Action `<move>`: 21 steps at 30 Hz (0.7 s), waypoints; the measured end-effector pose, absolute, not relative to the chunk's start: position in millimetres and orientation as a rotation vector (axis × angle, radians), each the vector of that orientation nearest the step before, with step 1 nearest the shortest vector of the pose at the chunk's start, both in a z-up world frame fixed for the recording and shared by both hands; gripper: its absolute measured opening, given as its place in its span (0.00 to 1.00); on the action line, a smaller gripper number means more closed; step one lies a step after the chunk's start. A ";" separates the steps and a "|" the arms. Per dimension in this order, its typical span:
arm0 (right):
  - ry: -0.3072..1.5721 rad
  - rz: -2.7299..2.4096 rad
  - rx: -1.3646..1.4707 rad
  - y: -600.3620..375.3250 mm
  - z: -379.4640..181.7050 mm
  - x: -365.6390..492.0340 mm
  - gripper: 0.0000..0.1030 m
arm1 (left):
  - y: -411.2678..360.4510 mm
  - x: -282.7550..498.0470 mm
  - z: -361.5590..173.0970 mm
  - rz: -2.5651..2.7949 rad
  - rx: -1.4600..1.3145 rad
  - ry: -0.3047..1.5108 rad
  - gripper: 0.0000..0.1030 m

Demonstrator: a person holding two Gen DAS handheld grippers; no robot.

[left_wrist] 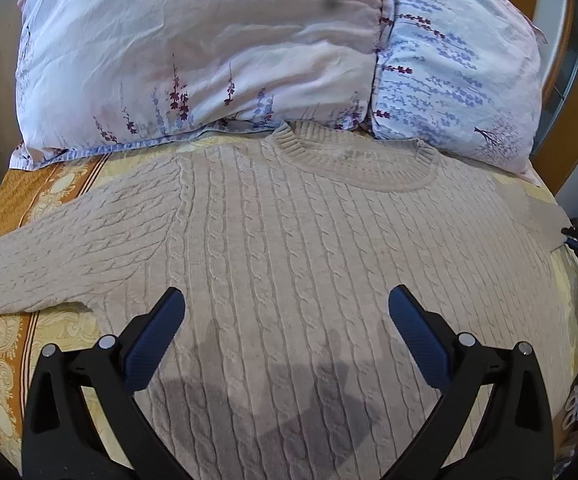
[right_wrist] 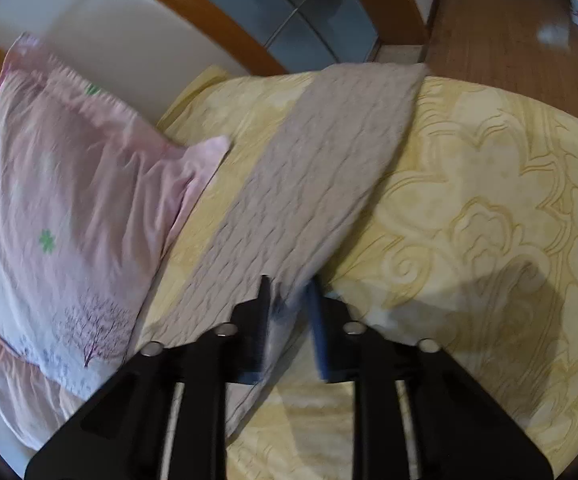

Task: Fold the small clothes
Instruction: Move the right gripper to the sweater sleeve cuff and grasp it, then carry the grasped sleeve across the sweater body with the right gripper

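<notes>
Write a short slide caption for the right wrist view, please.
Right gripper shut on the beige sweater's sleeve, which stretches across the yellow bedspread beside a pink pillow.

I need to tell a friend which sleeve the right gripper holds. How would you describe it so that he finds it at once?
On the yellow bedspread, look beside the pink pillow. A beige cable-knit sleeve runs from the bed's far edge towards the camera, and the right gripper is shut on its near part. The other sleeve lies flat, with no gripper on it.
</notes>
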State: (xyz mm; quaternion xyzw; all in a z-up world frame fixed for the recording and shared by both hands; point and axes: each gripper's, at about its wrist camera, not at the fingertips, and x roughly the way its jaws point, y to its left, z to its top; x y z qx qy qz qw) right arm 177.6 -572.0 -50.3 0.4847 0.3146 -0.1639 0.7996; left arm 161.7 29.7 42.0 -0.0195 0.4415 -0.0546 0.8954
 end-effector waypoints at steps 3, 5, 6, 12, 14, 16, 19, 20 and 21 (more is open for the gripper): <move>0.672 -0.364 0.998 -568.8 -47.8 179.0 0.11 | 30.1 167.3 40.6 -0.111 -0.041 0.906 0.98; 0.659 -0.368 0.953 -564.7 -42.8 179.9 0.10 | 30.8 169.6 40.4 -0.114 -0.042 0.900 0.98; 0.648 -0.369 0.921 -561.6 -37.9 180.6 0.10 | 31.1 169.9 40.5 -0.117 -0.045 0.895 0.98; 0.513 -0.228 0.692 -518.2 19.1 176.6 0.09 | 36.5 167.9 44.5 -0.159 -0.096 0.816 0.98; 0.471 -0.128 0.629 -490.2 39.6 174.1 0.09 | 34.8 171.0 44.7 -0.161 -0.091 0.819 0.98; 0.452 -0.008 0.576 -454.7 54.1 172.8 0.09 | 34.0 174.1 44.3 -0.171 -0.096 0.827 0.98; 0.486 0.167 0.513 -398.0 56.9 174.3 0.09 | 34.2 175.8 42.6 -0.196 -0.131 0.830 0.98; 0.510 0.216 0.497 -379.6 52.9 176.2 0.09 | 34.9 175.0 42.1 -0.213 -0.157 0.821 0.98; 0.542 0.258 0.481 -363.4 47.2 178.4 0.09 | 36.1 174.1 41.7 -0.233 -0.187 0.809 0.98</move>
